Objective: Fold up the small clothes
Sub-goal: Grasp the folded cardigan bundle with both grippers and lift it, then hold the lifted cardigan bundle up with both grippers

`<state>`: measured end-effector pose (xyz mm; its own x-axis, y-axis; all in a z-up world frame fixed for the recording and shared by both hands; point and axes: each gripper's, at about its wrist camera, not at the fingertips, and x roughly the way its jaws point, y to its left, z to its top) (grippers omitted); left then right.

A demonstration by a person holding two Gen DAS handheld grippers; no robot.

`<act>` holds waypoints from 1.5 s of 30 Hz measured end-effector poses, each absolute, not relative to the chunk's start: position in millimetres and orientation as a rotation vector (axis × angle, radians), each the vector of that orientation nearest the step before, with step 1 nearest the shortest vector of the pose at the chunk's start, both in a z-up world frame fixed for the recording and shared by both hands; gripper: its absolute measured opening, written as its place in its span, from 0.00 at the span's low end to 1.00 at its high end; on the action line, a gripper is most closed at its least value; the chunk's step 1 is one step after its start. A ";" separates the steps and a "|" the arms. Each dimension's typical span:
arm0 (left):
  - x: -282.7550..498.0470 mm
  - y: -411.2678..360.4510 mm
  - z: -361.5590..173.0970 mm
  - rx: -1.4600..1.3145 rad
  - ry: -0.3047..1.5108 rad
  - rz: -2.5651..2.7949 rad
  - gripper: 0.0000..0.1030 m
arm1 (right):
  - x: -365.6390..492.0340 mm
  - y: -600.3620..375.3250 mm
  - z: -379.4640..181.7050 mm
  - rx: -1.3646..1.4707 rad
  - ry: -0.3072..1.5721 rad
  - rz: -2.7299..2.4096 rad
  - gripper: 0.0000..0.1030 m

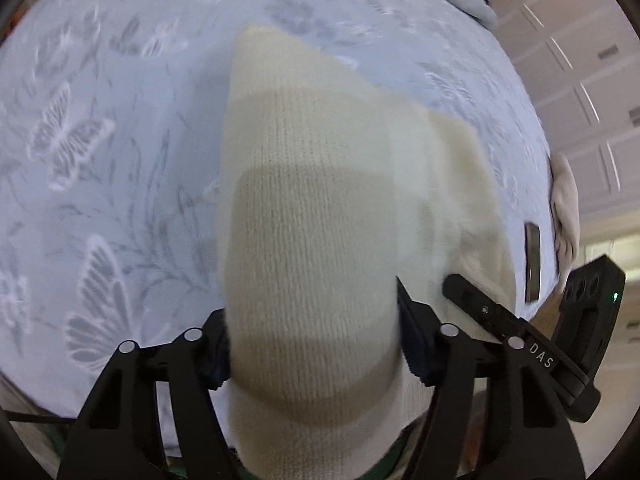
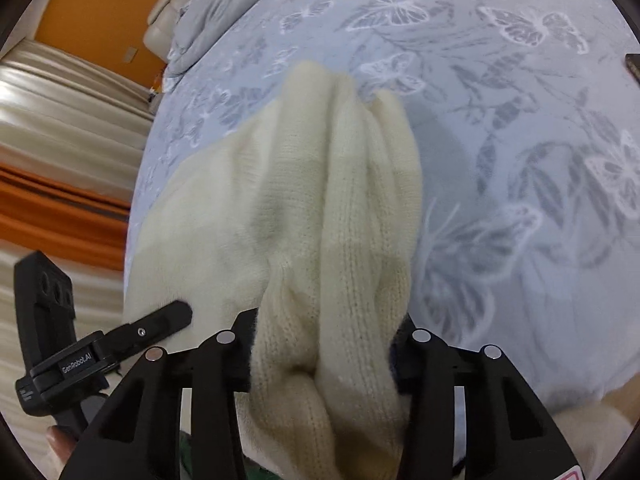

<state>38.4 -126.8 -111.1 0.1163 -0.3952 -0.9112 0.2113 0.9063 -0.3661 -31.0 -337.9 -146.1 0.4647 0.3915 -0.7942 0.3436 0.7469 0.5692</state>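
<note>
We see a cream knitted garment lying on a bed covered with a pale blue sheet printed with white butterflies. Its near edge is raised off the sheet and gathered into both claws.

In the left wrist view, the left claw is clenched on a broad band of the knit, which fills the gap between the two fingers; the cloth runs flat and smooth away from it toward the far corner of the garment. In the right wrist view, the right claw is clenched on a bunched part of the same garment, where the knit stands in thick lengthwise folds between its fingers.

To the left of the garment in the left view, the sheet lies bare right out to the rounded bed edge, so there is open room on that side. To its right, a small dark flat object lies on the sheet near the bed's edge, close to a pale cloth that hangs at that edge. In the right view, the sheet to the right of the garment is also open. At the far end of the bed sits a rumpled grey quilt, well apart from the garment.

We see no containers in either view.
</note>
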 end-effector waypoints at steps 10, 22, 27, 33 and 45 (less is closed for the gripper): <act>-47.2 -80.7 -62.5 -0.098 1.413 -0.521 0.59 | -128.6 -282.3 -83.6 0.644 1.153 0.055 0.41; -117.4 -18.1 38.6 -0.127 1.129 -0.649 0.58 | -195.2 -227.4 28.3 0.481 0.948 0.104 0.41; -123.8 9.2 101.5 -0.170 0.935 -0.660 0.58 | -192.4 -210.5 92.0 0.395 0.787 0.149 0.41; -130.6 38.3 179.0 -0.175 0.664 -0.651 0.58 | -183.3 -187.1 168.6 0.301 0.562 0.231 0.41; -134.3 88.8 263.5 -0.166 0.257 -0.566 0.59 | -149.0 -151.2 249.0 0.209 0.285 0.342 0.41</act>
